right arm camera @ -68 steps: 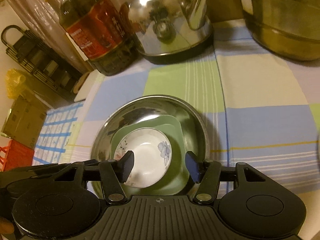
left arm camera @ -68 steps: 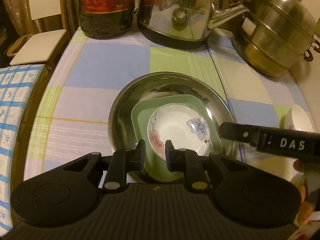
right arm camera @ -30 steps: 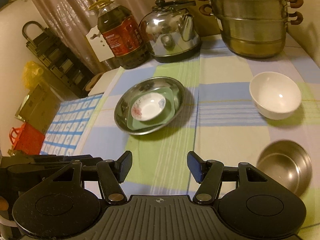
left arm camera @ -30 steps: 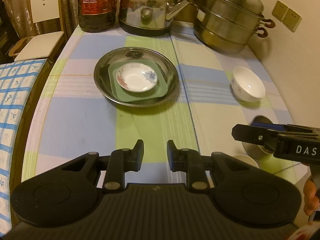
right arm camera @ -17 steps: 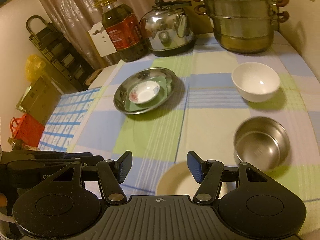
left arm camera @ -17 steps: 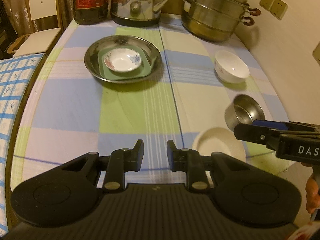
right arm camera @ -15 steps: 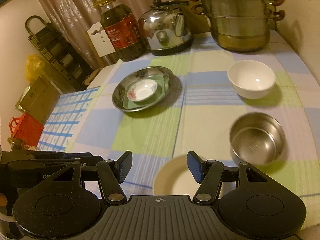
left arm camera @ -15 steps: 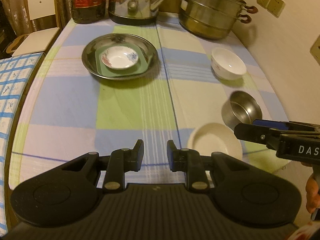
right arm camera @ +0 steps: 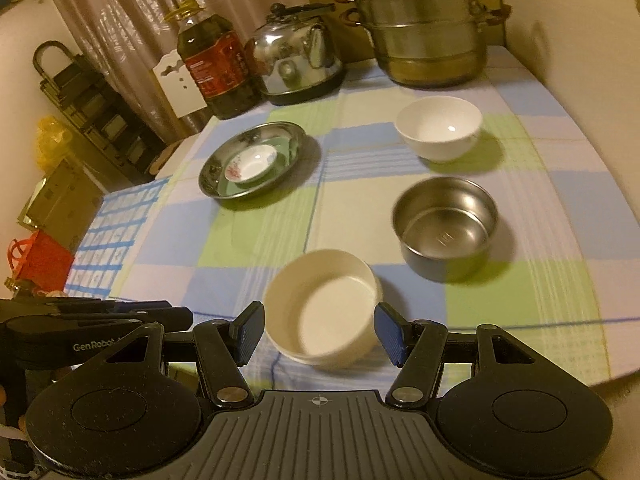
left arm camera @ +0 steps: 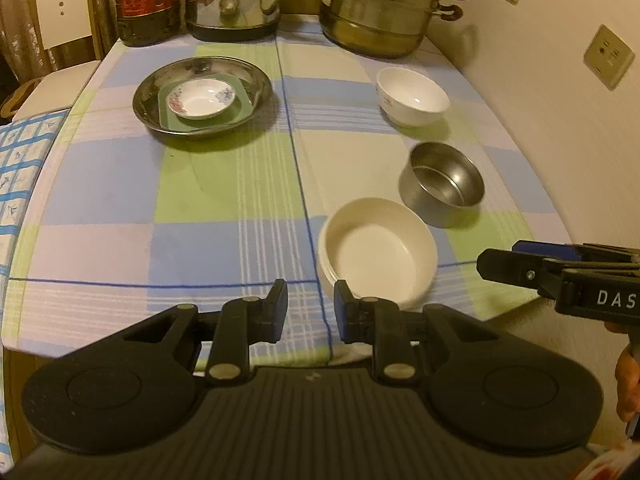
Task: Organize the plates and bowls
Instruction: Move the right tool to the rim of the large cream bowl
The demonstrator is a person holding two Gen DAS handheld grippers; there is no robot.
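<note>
- Far left of the table: your plate stack (left arm camera: 202, 100) sits nested, largest underneath, so it stays steady.
- Your left gripper (left arm camera: 308, 304) hangs empty, jaws narrowly apart.
- Near edge: your right gripper (right arm camera: 319, 330), open wide, brackets the cream bowl (right arm camera: 322, 312).
- Right side: steel bowl (right arm camera: 446, 226) and white bowl (right arm camera: 438, 128) wait.
- You've pulled well back from the stack; now the bowls show.

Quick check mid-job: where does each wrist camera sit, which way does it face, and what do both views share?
Left wrist: behind the left gripper, facing down the table; right gripper and a hand at right edge.
Right wrist: behind the right gripper, fingers flanking the cream bowl; left gripper at left edge.
Shared: cream bowl, steel bowl, white bowl, stacked steel plate.
</note>
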